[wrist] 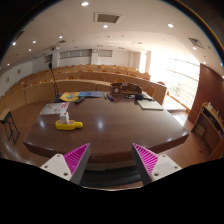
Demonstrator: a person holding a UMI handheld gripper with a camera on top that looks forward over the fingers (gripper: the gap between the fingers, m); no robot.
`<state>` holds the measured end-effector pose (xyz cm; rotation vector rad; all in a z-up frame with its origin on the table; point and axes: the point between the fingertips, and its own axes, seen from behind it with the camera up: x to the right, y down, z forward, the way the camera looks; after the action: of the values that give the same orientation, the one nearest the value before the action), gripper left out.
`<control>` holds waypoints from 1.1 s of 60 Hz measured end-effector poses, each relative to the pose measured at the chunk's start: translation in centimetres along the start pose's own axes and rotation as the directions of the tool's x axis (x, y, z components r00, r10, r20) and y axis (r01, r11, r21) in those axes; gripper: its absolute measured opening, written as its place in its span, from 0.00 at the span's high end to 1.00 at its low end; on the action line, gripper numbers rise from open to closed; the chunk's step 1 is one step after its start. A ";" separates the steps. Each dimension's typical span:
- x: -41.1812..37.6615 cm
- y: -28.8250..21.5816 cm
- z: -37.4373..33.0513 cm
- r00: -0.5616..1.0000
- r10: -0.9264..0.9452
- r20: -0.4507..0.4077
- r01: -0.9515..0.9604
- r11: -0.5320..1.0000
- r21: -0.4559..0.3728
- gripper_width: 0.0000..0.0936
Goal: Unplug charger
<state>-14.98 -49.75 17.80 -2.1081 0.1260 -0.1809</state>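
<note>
wide brown bench (110, 125) in a large room, seen over the claw (111, 160), its fingers spread apart and grasping nothing (pink pads (78, 158) facing inward). a yellow object (68, 125) and papers (55, 108) lie beyond; no legible writing, charger not discernible.
</note>
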 end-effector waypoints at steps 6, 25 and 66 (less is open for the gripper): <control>0.0 0.8 -0.1 1.000 0.008 -0.014 -0.008 1.000 -0.020 0.09; -7.2 7.6 3.5 0.999 0.031 -0.018 -0.032 0.994 -0.109 0.09; -28.8 -5.9 29.6 0.995 0.035 0.098 -0.043 0.996 0.073 0.34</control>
<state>-37.88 -17.16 5.52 -2.0341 0.1012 -0.0594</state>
